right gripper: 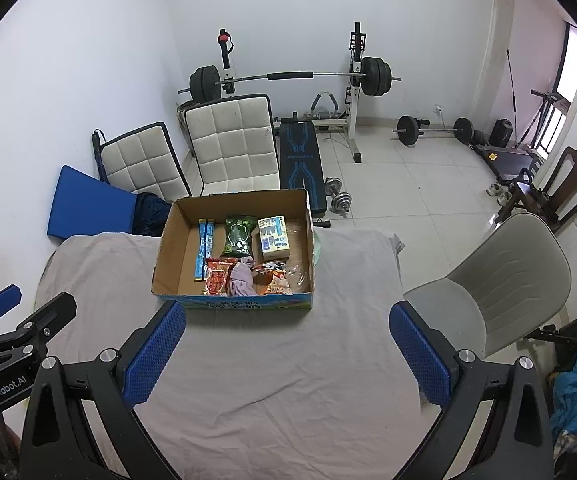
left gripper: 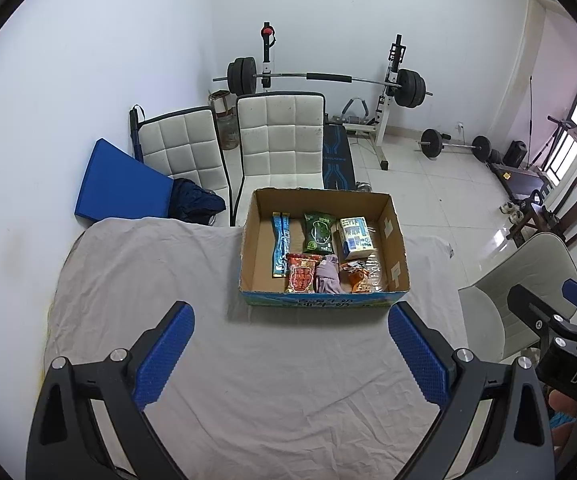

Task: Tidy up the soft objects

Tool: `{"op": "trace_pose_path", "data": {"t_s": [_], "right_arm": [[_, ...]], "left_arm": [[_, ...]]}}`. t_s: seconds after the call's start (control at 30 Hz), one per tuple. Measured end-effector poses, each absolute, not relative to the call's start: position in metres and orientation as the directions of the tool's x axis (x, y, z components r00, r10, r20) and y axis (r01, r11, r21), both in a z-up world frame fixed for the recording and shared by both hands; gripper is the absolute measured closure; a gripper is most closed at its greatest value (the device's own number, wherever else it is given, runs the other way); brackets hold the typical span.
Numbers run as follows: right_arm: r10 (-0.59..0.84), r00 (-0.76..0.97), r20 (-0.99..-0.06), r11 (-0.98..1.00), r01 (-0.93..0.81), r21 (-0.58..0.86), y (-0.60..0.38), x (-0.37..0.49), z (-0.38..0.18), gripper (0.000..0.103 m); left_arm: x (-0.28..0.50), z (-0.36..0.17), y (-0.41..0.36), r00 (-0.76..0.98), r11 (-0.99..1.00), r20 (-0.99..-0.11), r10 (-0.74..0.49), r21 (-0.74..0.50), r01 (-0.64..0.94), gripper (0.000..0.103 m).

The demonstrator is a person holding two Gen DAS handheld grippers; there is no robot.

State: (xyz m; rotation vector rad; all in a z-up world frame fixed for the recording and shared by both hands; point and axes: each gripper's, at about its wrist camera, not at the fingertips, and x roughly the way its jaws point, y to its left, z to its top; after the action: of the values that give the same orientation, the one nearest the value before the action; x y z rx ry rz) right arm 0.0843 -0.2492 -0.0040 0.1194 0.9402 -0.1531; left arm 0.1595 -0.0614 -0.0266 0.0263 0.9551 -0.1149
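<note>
Grey wrinkled cloth [left gripper: 248,380] covered the table and filled the lower half of both views. At centre frame sat an open cardboard box [left gripper: 258,236], well beyond the fingertips. Both tools hovered over bare cloth at the bottom of their frames: the left gripper [left gripper: 290,356] and the right gripper [right gripper: 286,354] each stood spread wide, blue pads empty. Inside the box, smallest of all, lay a tissue pack [left gripper: 355,237] at upper right, a green packet [left gripper: 319,232], a red packet [left gripper: 301,274], a lilac cloth [left gripper: 327,276], an orange packet [left gripper: 358,278] and a blue strip [left gripper: 280,244] at left.
</note>
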Motion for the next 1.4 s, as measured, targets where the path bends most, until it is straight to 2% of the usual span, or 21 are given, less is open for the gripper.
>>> {"op": "trace_pose_path", "data": {"t_s": [1.4], "right_arm": [[-0.089, 0.583, -0.808, 0.981, 0.192, 0.03, -0.246, 0.082, 0.0, 0.0]], "left_arm": [[0.159, -0.018, -0.056, 0.598, 0.989, -0.796, -0.099, -0.01, 0.15, 0.003]]}}
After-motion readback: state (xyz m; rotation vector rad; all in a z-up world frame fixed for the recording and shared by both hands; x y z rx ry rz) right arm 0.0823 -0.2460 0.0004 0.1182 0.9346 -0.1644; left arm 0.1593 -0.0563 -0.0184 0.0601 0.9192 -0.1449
